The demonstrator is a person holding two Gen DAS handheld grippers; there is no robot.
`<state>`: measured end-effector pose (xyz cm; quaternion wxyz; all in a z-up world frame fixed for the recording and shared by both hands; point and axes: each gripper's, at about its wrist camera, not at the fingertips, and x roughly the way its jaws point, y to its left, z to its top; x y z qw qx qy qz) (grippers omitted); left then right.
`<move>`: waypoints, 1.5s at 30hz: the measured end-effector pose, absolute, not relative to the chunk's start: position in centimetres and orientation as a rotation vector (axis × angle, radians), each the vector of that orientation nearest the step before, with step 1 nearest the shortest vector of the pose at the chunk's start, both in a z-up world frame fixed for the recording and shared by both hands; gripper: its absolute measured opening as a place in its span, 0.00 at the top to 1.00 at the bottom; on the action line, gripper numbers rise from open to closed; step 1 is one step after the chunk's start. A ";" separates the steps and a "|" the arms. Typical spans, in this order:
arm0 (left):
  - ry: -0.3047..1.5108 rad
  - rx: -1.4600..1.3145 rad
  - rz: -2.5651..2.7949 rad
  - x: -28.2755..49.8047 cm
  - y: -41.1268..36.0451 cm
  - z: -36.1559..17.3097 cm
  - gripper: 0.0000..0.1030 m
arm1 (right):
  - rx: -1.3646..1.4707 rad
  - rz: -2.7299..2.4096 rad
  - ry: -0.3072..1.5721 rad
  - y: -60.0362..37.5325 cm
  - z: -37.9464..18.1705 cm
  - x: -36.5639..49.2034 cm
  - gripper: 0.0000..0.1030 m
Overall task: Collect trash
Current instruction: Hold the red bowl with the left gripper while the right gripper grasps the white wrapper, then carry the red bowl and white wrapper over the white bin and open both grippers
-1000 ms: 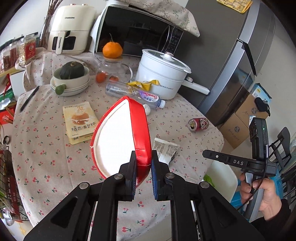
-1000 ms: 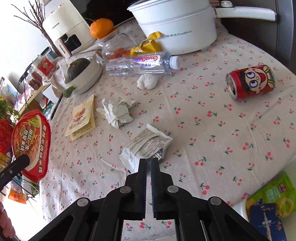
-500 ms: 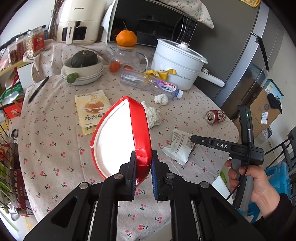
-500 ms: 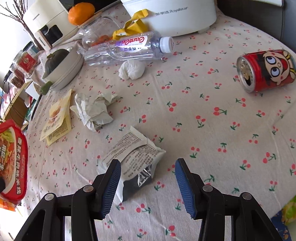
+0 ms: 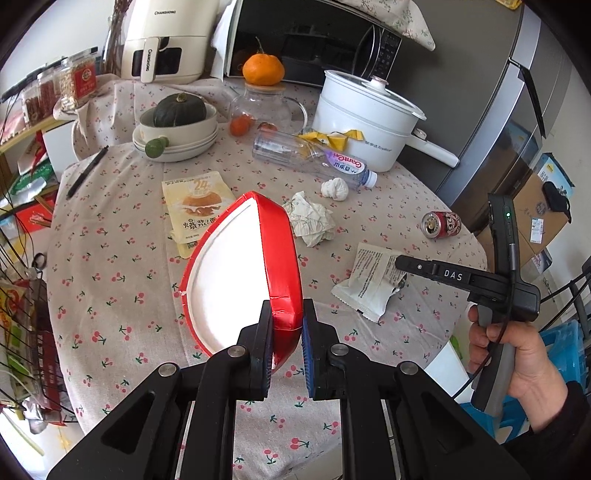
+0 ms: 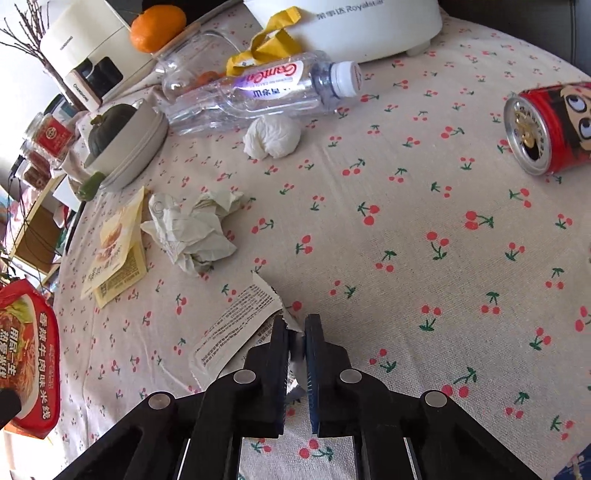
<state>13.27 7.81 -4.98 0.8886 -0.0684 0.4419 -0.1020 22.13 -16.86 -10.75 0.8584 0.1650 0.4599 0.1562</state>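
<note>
Since half a second ago our right gripper [image 6: 296,334] has closed on the torn snack wrapper [image 6: 236,332], which lies on the desk [image 6: 406,221] well short of the red can [image 6: 546,129] — jaws clenched on its edge. Our left gripper [image 5: 287,332] keeps the red noodle bowl [image 5: 243,269] clamped upright, freeing the right for loose scraps.

The red noodle tray [image 5: 280,266], clamped in the left tool [image 5: 287,345], hides the tabletop [image 5: 110,266] behind it. The right-wrist frame's edge crops the red can [image 6: 554,129] and white pot [image 6: 351,26]. The right tool [image 6: 296,341] covers the printed wrapper's [image 6: 236,328] near end.
</note>
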 end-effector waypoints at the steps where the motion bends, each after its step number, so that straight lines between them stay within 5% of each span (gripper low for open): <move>1: 0.913 -0.140 -0.216 13.2 7.6 -4.8 0.86 | 0.332 0.331 0.949 -16.9 -10.0 21.8 0.93; 16: 0.886 -0.066 -0.418 13.0 -3.8 -3.0 0.86 | 0.187 0.227 0.713 -26.6 0.0 13.0 0.94; 30: 0.974 0.160 -0.730 11.0 -23.6 -8.5 0.86 | 0.217 -0.097 0.825 -42.8 -4.5 7.6 0.94; 45: 1.002 0.222 -0.893 9.2 -31.9 -12.2 0.86 | 0.296 -0.225 0.918 -50.4 -6.8 5.6 0.94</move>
